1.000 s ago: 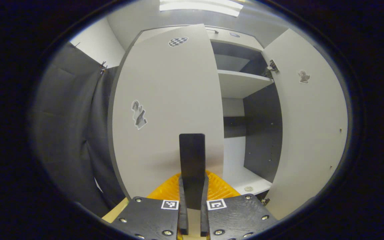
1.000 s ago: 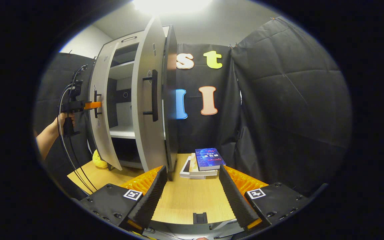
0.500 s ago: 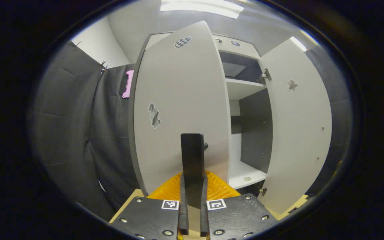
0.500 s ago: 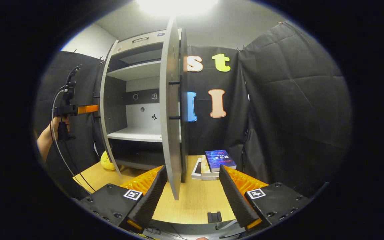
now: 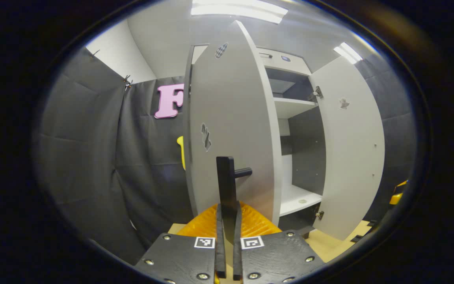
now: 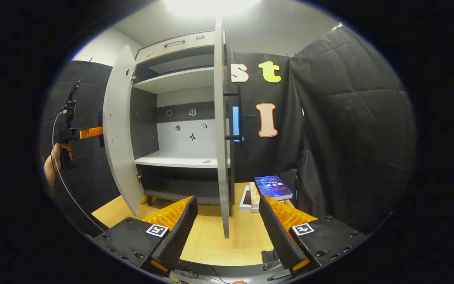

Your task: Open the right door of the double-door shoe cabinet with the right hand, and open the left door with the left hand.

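Left gripper view: left gripper (image 5: 227, 236) has its fingers clamped on the black handle (image 5: 227, 185) of the left door (image 5: 231, 130), both pressing its sides w/ no gap visible. Handle bar stands upright between them; one short mounting post (image 5: 243, 172) runs from it to the door face. Left door is swung wide, seen nearly edge-on, w/ a checker sticker (image 5: 221, 50) near the top & a grey sticker (image 5: 205, 136) at mid height. Behind it the shoe cabinet (image 5: 290, 110) is open: white shelves, dark side panel, a small round thing (image 5: 302, 201) on the lower shelf. Right door (image 5: 353, 150) hangs open too, its inner face toward the camera, hinge at top.

Right gripper view: right gripper (image 6: 227, 221) has fingers spread wide apart, holding nothing, low over the wooden tabletop (image 6: 211, 240). Right door (image 6: 220, 130) is edge-on just ahead, between the fingers but not touching either. Its black handle (image 6: 238, 114) sits on the far side. Left door (image 6: 118, 130) stands open at left; beyond it a hand (image 6: 55, 157) holds the left gripper (image 6: 90, 132) against the door's outer side. Stack of books (image 6: 266, 191) lies on the table right of the cabinet, near the black cloth wall (image 6: 349, 130). Small stickers dot the cabinet's back panel.
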### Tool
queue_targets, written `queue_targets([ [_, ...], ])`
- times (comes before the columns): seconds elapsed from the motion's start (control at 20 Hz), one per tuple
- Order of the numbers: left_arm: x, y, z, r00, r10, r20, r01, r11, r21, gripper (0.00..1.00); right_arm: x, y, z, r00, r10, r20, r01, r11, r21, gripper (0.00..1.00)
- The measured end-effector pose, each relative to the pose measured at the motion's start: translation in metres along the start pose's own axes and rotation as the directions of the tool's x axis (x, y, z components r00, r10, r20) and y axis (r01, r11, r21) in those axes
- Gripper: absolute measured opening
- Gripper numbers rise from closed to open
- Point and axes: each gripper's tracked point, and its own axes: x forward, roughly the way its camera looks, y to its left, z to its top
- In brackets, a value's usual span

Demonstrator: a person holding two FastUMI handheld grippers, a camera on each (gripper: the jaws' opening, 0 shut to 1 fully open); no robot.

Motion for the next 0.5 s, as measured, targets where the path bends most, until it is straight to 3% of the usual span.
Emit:
queue_targets([
  [0.2,-0.01,0.042,-0.023,0.994,0.099,-0.05,-0.095,0.993,0.074,0.05,0.009,0.02,-0.002,0.999,0.035,-0.013,-0.036,0.999,-0.038,0.98],
  [0.3,-0.017,0.071,-0.021,0.986,0.168,-0.021,-0.163,0.975,0.148,0.05,0.014,0.029,-0.003,0.998,0.056,-0.021,-0.057,0.997,-0.055,0.98],
  [0.4,-0.017,0.083,-0.024,0.989,0.141,-0.033,-0.138,0.988,0.072,0.02,0.018,0.035,-0.004,0.997,0.073,-0.029,-0.074,0.995,-0.061,0.98],
  [0.5,-0.023,0.085,-0.024,0.993,0.116,-0.013,-0.115,0.991,0.068,0.02,0.022,0.038,-0.005,0.997,0.077,-0.031,-0.079,0.995,-0.065,0.98],
])
